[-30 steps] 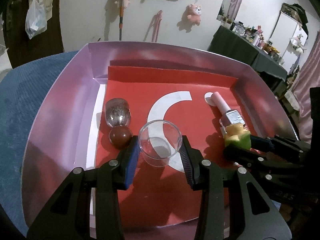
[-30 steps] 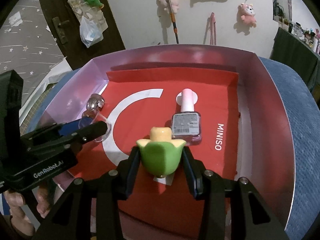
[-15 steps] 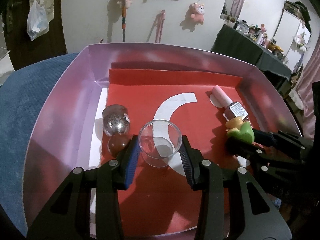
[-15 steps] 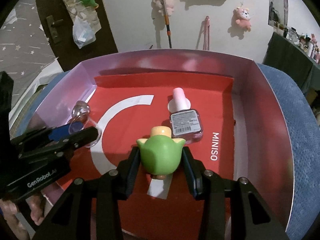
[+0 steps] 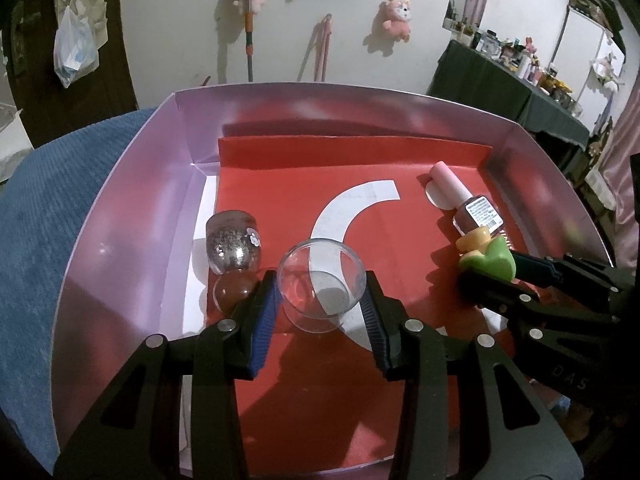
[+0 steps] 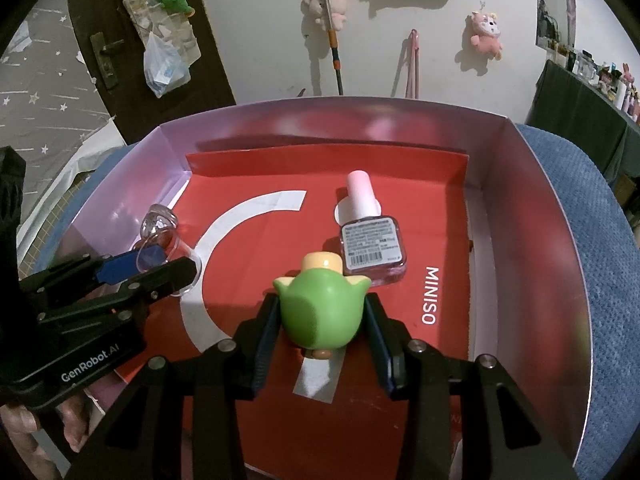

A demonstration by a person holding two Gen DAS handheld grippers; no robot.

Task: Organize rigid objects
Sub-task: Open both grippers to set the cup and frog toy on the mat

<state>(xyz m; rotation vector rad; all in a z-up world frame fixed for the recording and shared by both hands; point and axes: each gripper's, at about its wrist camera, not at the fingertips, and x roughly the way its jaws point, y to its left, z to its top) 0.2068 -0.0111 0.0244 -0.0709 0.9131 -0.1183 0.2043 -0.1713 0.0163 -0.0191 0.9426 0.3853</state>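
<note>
A clear plastic cup (image 5: 320, 285) sits upright between the blue-padded fingers (image 5: 265, 322) of the left gripper (image 5: 320, 312), which are clamped against its sides, low over the red liner (image 5: 304, 184) near the front of the box. Just left of the cup, a glittery silver bottle (image 5: 231, 243) stands with a brown ball (image 5: 232, 290) touching its near side, both close to the box's left wall. To the right, the right gripper (image 6: 322, 330) has its fingers closed on a green toy figure (image 6: 320, 314) with a yellow cap, held just in front of a pink nail polish bottle (image 6: 373, 249). That bottle lies flat on the liner, its pale pink cap pointing toward the far wall and its barcode label facing up, beside the white word MINISO (image 6: 430, 295) printed on the red. A white curved band (image 6: 224, 232) runs across the liner between the two grippers. All of this sits inside a shallow pink-walled box (image 6: 532, 240) resting on a blue textured surface (image 6: 600, 240). On the white wall behind hang pink plush toys (image 6: 486, 32) and a mop handle (image 6: 332, 36).
</note>
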